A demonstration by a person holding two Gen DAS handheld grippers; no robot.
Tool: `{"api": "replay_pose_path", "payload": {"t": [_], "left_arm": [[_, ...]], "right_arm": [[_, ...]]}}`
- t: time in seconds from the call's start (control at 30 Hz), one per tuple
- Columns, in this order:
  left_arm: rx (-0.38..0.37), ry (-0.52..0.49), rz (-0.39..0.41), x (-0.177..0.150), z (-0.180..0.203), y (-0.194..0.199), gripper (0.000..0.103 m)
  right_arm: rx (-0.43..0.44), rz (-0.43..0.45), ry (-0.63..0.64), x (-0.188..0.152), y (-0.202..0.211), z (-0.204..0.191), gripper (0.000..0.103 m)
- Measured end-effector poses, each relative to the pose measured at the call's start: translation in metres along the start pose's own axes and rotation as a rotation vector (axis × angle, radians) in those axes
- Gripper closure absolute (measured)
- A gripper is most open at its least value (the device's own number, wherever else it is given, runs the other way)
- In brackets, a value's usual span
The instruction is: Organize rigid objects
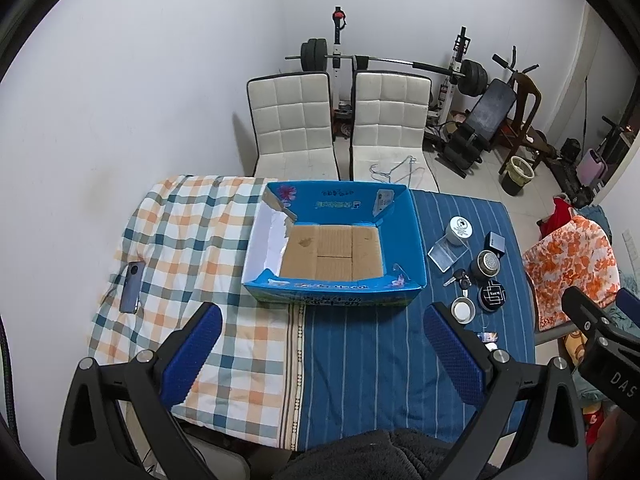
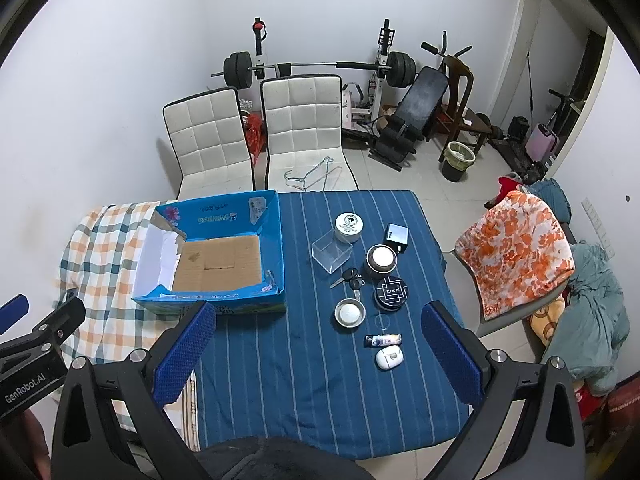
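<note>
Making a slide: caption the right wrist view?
Open right gripper hovers over small rigid objects beside an empty blue cardboard box on a striped tablecloth.

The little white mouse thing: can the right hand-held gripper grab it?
Probably yes. The right hand-held gripper is open, and the white mouse-shaped thing lies between its fingers' line on the blue cloth, nothing covering it.

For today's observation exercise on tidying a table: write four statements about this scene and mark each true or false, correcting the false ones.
1. The blue cardboard box is empty. True.
2. The left gripper holds the keys. False: it is open, holding nothing.
3. The clear plastic box stands beside the white-lidded jar. True.
4. The right gripper grips the white mouse-like object. False: it is open; that object lies on the striped blue cloth.
</note>
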State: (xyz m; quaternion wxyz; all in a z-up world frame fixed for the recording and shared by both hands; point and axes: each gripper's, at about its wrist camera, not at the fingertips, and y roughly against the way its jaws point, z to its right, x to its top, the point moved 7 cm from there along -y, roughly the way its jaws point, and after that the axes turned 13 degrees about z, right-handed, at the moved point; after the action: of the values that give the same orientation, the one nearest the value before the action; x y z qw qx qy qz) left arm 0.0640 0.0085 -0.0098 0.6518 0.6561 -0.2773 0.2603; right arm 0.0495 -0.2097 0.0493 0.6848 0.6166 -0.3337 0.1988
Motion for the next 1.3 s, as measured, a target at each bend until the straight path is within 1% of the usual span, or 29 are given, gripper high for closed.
{"api": "replay_pose_path", "payload": {"t": [0.1,0.23,0.3,0.37,0.43,0.47,0.53,0.57,0.63,0.67,0.73,0.8,0.83,0.87,0.9,1.0,1.1,1.23,1.3], "left_arm": [[-0.028,-0.011,-0.002,0.007,0.013,-0.015,0.0],[-0.076,-0.057,-0.006,0.021,0.049,-0.05,0.0],[-0.1,-0.094,0.003,0.033,0.075,-0.078,0.0],[-0.108,-0.129,0.007,0.04,0.1,-0.106,0.0],[-0.14,-0.16,0.002,0.045,0.129,-0.136,0.0],[-0.157,-0.175,-0.008,0.047,0.142,-0.153,0.0],[-0.186,-0.214,-0.056,0.049,0.175,-0.192,0.0],[-0.201,-0.225,-0.068,0.049,0.187,-0.205,0.0],[-0.207,-0.273,-0.101,0.046,0.213,-0.24,0.0],[-0.218,-0.297,-0.128,0.042,0.225,-0.258,0.0],[-0.239,-0.34,-0.194,0.027,0.249,-0.296,0.0],[-0.231,-0.349,-0.252,0.014,0.258,-0.324,0.0],[-0.245,-0.346,-0.283,0.006,0.264,-0.338,0.0],[-0.254,-0.345,-0.31,-0.002,0.269,-0.348,0.0],[-0.263,-0.352,-0.343,-0.011,0.273,-0.361,0.0],[-0.334,-0.395,-0.404,-0.029,0.286,-0.38,0.0],[-0.367,-0.439,-0.451,-0.042,0.297,-0.397,0.0],[-0.365,-0.487,-0.542,-0.065,0.305,-0.416,0.0],[-0.372,-0.453,-0.576,-0.07,0.306,-0.423,0.001]], "right_arm": [[-0.024,-0.015,-0.017,-0.001,-0.011,0.011,0.0],[-0.084,-0.039,-0.074,-0.002,-0.039,0.042,0.0],[-0.12,-0.072,-0.11,-0.006,-0.067,0.064,0.0],[-0.146,-0.113,-0.141,-0.009,-0.093,0.085,0.0],[-0.166,-0.147,-0.17,-0.011,-0.127,0.109,0.0],[-0.184,-0.17,-0.184,-0.012,-0.151,0.124,0.0],[-0.189,-0.204,-0.209,-0.013,-0.188,0.142,0.0],[-0.195,-0.23,-0.228,-0.016,-0.209,0.154,0.0],[-0.181,-0.284,-0.273,-0.022,-0.254,0.173,0.0],[-0.168,-0.324,-0.299,-0.027,-0.283,0.183,0.0],[-0.145,-0.38,-0.326,-0.037,-0.319,0.192,0.0],[-0.124,-0.433,-0.352,-0.051,-0.363,0.202,0.0],[-0.117,-0.459,-0.357,-0.058,-0.381,0.206,0.0],[-0.107,-0.479,-0.363,-0.065,-0.39,0.206,0.0],[-0.083,-0.517,-0.379,-0.075,-0.407,0.207,0.0],[-0.052,-0.593,-0.403,-0.101,-0.436,0.208,0.0],[-0.046,-0.609,-0.376,-0.115,-0.444,0.208,0.0],[-0.045,-0.617,-0.329,-0.125,-0.452,0.205,0.001],[-0.055,-0.617,-0.333,-0.128,-0.454,0.208,0.002]]}}
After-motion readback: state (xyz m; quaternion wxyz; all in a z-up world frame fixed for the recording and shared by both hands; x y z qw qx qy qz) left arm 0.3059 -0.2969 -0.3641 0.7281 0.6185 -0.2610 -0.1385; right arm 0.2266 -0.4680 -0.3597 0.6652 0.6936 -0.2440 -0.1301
